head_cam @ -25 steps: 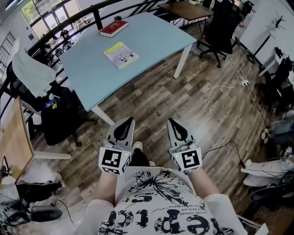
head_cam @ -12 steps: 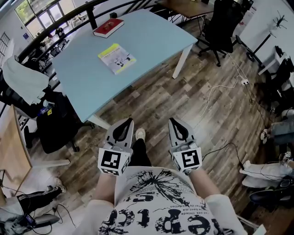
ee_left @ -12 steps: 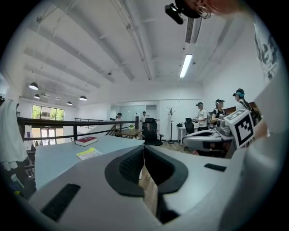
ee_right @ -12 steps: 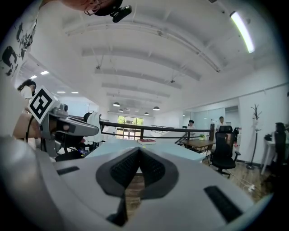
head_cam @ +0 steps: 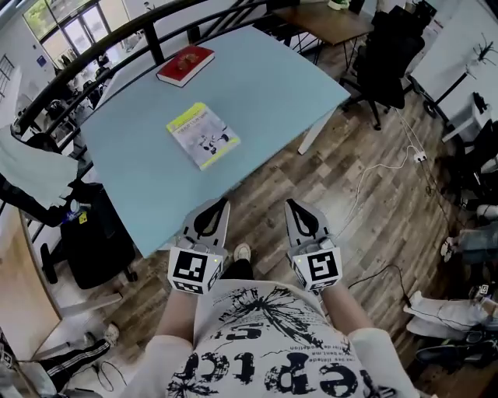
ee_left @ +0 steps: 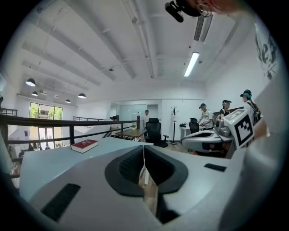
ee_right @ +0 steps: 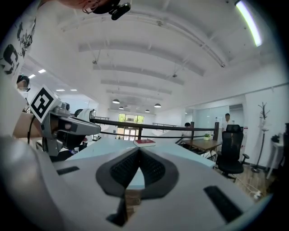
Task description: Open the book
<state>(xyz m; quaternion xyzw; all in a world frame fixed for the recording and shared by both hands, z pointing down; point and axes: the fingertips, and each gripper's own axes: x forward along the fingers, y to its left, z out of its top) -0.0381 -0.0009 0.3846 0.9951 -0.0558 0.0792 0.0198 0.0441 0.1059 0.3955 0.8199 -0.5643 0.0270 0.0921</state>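
Observation:
A closed book with a yellow and white cover (head_cam: pixel 202 135) lies flat on the light blue table (head_cam: pixel 264 85). A closed red book (head_cam: pixel 185 64) lies farther back near the railing, also seen as the red book (ee_left: pixel 84 145) in the left gripper view and the red book (ee_right: pixel 144 142) in the right gripper view. My left gripper (head_cam: pixel 219 203) is shut and empty, its tip just over the table's near edge. My right gripper (head_cam: pixel 289 204) is shut and empty beside it, over the wooden floor short of the table.
A black railing (head_cam: pixel 117 48) runs behind the table. Black office chairs stand at the left (head_cam: pixel 93 233) and at the back right (head_cam: pixel 393 58). A brown desk (head_cam: pixel 327 19) stands at the back. A white cable (head_cam: pixel 381 167) crosses the floor. Several people (ee_left: pixel 212 115) stand in the distance.
The table and both books have come nearer in the head view as I walked forward. Both grippers keep their shut pose, and the left one now reaches the table edge.

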